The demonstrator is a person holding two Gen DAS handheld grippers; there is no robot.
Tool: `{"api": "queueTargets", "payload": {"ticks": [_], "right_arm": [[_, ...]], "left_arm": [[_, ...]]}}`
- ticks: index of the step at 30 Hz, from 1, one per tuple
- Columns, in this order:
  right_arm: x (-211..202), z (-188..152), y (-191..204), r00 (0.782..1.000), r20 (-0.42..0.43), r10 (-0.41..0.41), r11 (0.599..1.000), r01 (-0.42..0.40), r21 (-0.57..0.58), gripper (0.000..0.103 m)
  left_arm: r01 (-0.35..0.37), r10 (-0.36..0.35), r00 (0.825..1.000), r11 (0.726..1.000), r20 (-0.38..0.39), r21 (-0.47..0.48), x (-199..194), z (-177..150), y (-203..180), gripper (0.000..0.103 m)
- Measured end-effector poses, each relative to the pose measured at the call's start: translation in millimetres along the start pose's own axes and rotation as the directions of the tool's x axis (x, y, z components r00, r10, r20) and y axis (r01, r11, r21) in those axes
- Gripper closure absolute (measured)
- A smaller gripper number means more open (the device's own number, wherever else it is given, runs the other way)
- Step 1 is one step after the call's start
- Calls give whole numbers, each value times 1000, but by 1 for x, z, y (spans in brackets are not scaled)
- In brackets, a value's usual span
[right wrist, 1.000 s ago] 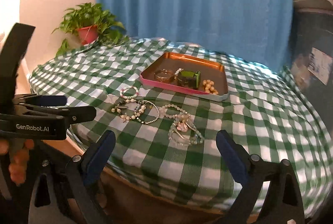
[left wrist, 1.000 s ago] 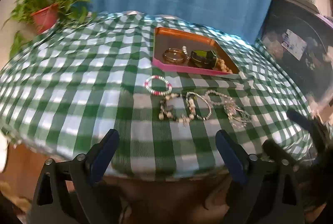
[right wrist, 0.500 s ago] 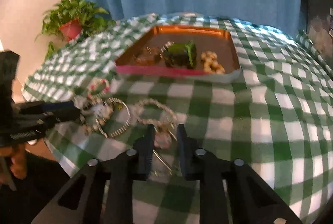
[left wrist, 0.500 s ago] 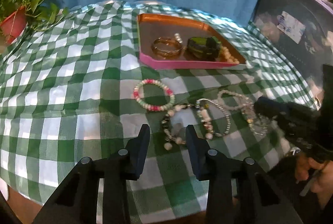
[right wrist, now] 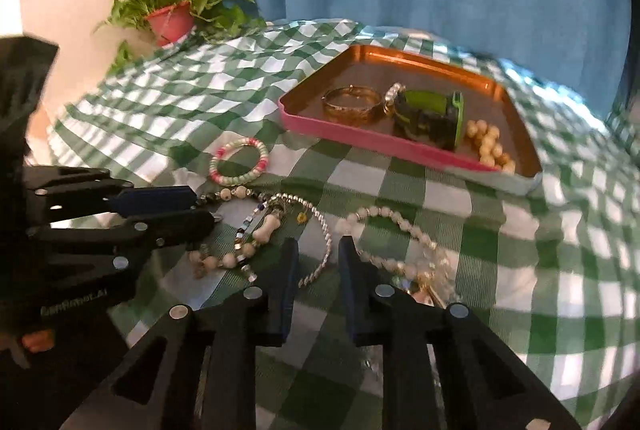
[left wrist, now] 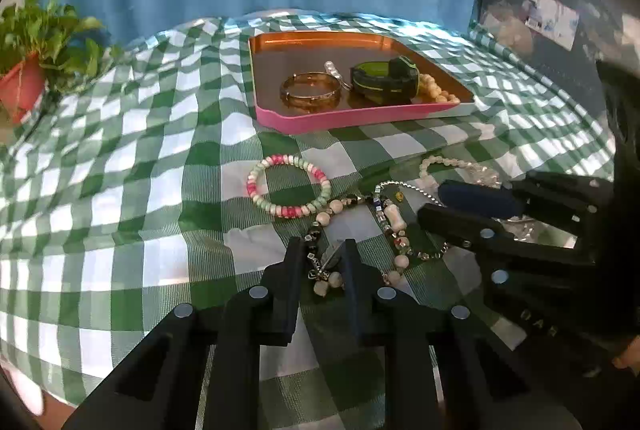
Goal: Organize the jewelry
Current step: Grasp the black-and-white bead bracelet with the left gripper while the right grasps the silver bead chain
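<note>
Pick-up step: the left claw [left wrist: 320, 262] is closing on the dark charm bracelet [left wrist: 320, 258] lying on the desk [left wrist: 120, 170], the right claw [right wrist: 316, 262] reopens slightly over a silver chain [right wrist: 320, 230], ungripped; next, carry pieces to the tray [left wrist: 360, 116].

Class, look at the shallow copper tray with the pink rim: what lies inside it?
Inside the copper tray lie a gold bangle, a green-and-black strap, cream beads and a small pearl piece, partly hidden behind the strap.
</note>
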State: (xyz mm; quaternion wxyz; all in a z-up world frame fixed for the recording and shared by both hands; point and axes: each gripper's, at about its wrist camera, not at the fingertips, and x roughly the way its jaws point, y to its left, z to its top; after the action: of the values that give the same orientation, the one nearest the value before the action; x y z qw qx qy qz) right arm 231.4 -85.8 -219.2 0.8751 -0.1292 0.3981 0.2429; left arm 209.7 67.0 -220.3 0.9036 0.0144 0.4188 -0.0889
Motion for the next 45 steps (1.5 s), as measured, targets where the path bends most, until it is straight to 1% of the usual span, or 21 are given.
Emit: {"api": "queueTargets", "payload": {"ticks": [1, 3, 5, 7, 9, 12, 13, 17, 19, 22, 24, 26, 31, 32, 34, 35, 36, 40, 41, 42, 45], "right_arm": [[2, 3, 0, 1000, -6, -2, 1000, 2, 1, 85], [3, 6, -5, 1000, -11, 22, 999, -21, 35, 99], [0, 3, -14, 996, -13, 85, 993, -83, 82, 100], [-12, -1, -17, 995, 10, 97, 992, -97, 82, 100], [-26, -5, -19, 995, 41, 94, 993, -96, 71, 100], [-33, -12, -21, 995, 38, 91, 991, -94, 91, 100], [-32, -15, -21, 995, 24, 102, 990, -104, 100, 100], [-30, -18, -18, 993, 6, 118, 988, -118, 101, 100], [-33, -19, -20, 991, 31, 129, 985, -131, 114, 95], [-30, -18, -20, 991, 20, 133, 986, -134, 101, 93], [-27, -17, -19, 991, 8, 137, 986, -137, 100, 91], [-24, -15, -18, 990, 5, 139, 986, -139, 94, 87], [-24, -8, -10, 993, 29, 115, 993, -116, 30, 76], [-21, -6, -7, 994, 22, 111, 994, -112, 13, 76], [-16, -5, -5, 993, 4, 114, 993, -114, 4, 76], [-14, -5, -5, 994, 0, 113, 994, -113, 6, 76], [-13, -5, -6, 995, 0, 104, 995, -104, 9, 76], [-7, -6, 3, 999, -5, 40, 998, -40, -51, 81], [-7, -6, 6, 999, -4, 33, 997, -33, -71, 86], [-7, -5, 9, 999, -8, 52, 995, -53, -81, 98], [-10, -6, 12, 999, 2, 54, 995, -54, -82, 99]], "left_arm": [[1, -1, 1000, 1000, 3, 1, 0, 0, -1, 88], [17, -17, 1000, 999, 2, -27, 0, 1, 5, 92], [17, -16, 1000, 996, 11, -84, -5, 1, 16, 95], [-23, 28, 999, 994, 42, -103, -15, 1, 21, 100], [-37, 46, 997, 991, 68, -125, -25, -1, 23, 100], [-11, 15, 1000, 990, 27, -143, -21, -7, 19, 100], [-2, 2, 1000, 990, -2, -138, -17, -9, 16, 100], [-68, 69, 998, 995, 10, -78, -17, -10, 1, 96], [-58, 59, 998, 994, 9, -91, -17, -10, 4, 93], [15, -14, 1000, 988, 9, -153, -17, -8, 15, 78], [30, -28, 999, 989, 17, -148, -19, -7, 14, 57], [2, 0, 1000, 994, 15, -109, -18, -7, 8, 47], [-59, 58, 998, 997, -27, -41, -3, -3, 5, 46], [-60, 59, 998, 998, -28, -30, -2, -2, 6, 47], [-52, 51, 998, 998, -29, -32, -1, -3, 10, 57], [-44, 44, 999, 998, -23, -36, -2, -3, 13, 74], [-41, 40, 999, 998, -22, -44, -3, -3, 15, 84], [0, -1, 1000, 997, -19, -79, -5, -3, 28, 90], [6, -7, 1000, 997, -20, -82, -5, -3, 28, 90], [8, -10, 1000, 996, -21, -83, -6, -3, 28, 90], [36, -39, 999, 993, -23, -112, -9, -6, 30, 91]]}}
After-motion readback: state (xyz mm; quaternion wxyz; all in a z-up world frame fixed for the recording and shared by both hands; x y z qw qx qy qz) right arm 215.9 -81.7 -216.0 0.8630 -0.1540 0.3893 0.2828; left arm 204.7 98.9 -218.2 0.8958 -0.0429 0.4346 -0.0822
